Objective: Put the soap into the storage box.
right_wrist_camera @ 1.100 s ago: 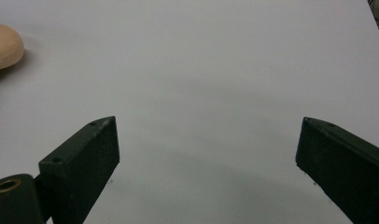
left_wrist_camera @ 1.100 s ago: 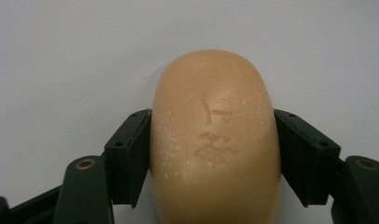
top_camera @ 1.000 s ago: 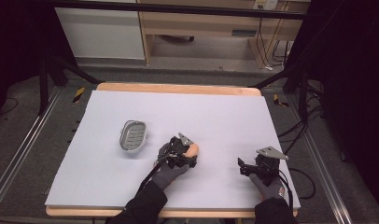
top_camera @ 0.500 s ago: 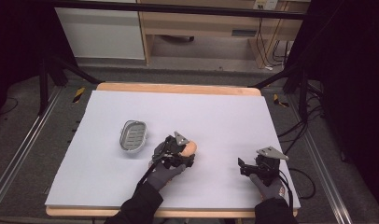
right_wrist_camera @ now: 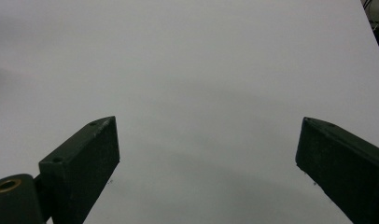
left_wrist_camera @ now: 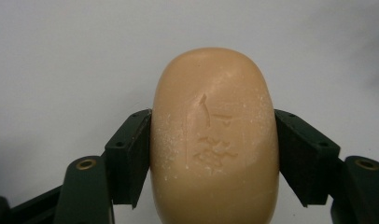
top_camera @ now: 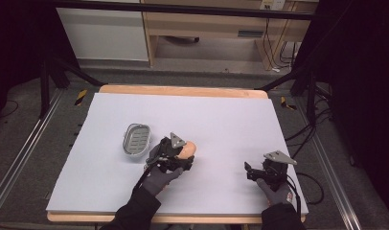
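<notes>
My left gripper [top_camera: 182, 154] [left_wrist_camera: 214, 149] is shut on a tan oval bar of soap [top_camera: 187, 149] [left_wrist_camera: 214, 140], with both black pads pressed against its sides. An embossed mark shows on the soap's top face. The soap hangs a little above the white table sheet [top_camera: 221, 120], just right of a grey ribbed soap dish [top_camera: 136, 140]. My right gripper [top_camera: 250, 172] [right_wrist_camera: 207, 154] rests near the front right of the sheet, jaws wide open with bare sheet between them.
The sheet lies on a wooden table whose edge [top_camera: 183, 90] shows at the back. Cables trail on the floor at the right [top_camera: 307, 139], and a shelf unit [top_camera: 207, 28] stands beyond the table.
My left gripper has lifted the soap and carried it a little toward the back left, closer to the dish. The right gripper has stayed where it was.
</notes>
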`<control>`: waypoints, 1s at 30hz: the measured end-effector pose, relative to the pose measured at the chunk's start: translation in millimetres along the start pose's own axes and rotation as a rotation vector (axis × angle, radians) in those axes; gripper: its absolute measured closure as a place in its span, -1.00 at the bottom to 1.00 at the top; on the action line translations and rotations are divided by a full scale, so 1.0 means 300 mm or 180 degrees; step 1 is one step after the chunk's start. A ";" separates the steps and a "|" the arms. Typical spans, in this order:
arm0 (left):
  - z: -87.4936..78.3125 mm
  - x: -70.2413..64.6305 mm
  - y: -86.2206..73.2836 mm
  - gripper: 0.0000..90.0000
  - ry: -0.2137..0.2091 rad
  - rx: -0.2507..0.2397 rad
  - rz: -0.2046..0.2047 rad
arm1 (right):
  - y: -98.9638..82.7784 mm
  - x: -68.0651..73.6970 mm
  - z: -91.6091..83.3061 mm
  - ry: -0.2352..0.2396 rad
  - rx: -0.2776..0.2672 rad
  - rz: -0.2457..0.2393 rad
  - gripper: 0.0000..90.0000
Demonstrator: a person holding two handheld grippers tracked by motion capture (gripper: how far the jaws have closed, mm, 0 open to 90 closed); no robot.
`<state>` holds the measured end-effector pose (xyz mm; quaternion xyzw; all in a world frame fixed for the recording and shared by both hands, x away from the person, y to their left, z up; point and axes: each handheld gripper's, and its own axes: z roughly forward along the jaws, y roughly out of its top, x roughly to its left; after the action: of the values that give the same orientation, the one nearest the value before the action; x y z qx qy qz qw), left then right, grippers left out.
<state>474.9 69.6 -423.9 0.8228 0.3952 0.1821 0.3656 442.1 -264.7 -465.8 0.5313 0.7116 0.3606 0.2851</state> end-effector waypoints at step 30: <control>-0.145 0.151 -0.024 -0.29 0.0187 -0.0205 -0.0254 | 0.001 -0.001 -0.003 -0.0001 -0.0053 -0.0017 -0.86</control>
<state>473.7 128.0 -399.8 0.7885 0.4322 0.2041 0.3871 441.5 -265.1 -465.1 0.5271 0.7100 0.3657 0.2905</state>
